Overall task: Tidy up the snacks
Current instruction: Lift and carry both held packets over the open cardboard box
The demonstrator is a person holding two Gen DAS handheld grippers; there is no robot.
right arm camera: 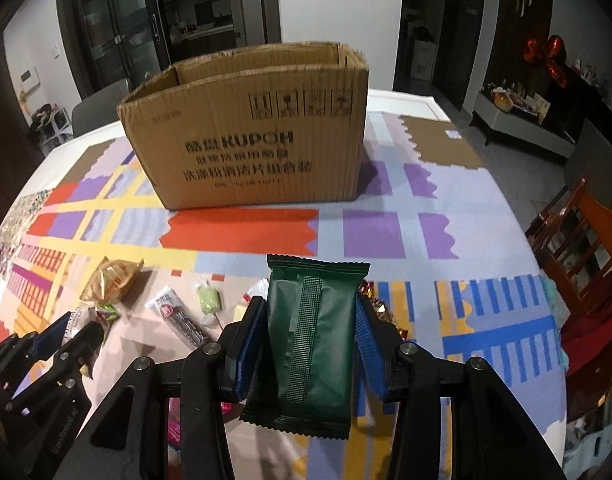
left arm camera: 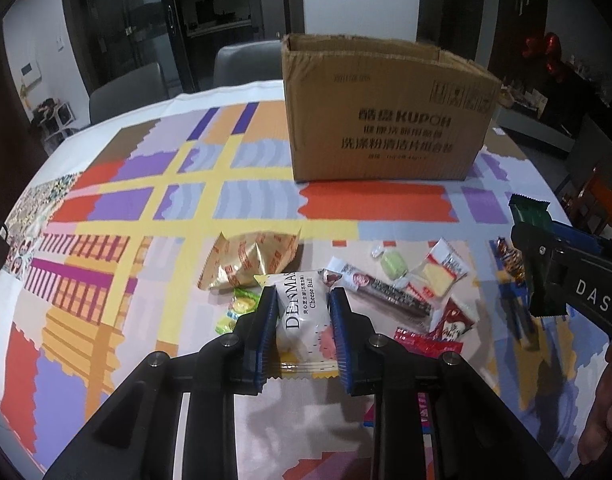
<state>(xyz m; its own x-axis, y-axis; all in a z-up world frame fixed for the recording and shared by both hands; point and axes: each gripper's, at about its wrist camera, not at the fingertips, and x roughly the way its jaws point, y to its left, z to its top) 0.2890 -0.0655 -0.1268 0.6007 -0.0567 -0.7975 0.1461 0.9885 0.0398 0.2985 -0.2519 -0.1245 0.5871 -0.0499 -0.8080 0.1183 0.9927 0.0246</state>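
Left gripper [left arm camera: 302, 308] clamped on white Cheese Ball packet [left arm camera: 302, 320]; right gripper [right arm camera: 310, 320] clamped on dark green packet [right arm camera: 310, 344], long axis along fingers. Open cardboard box [right arm camera: 246, 140] at 12 o'clock of both; left nearer by judgement.

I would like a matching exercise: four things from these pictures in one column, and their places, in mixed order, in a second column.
Things:
1. green packet
2. white packet
3. box
4. gold packet

Places:
A. lying on the cloth, left of the other snacks
B. in the left tool
C. standing on the cloth behind the snacks
D. in the right tool

Pairs: 1-D, 2-B, 3-C, 4-A
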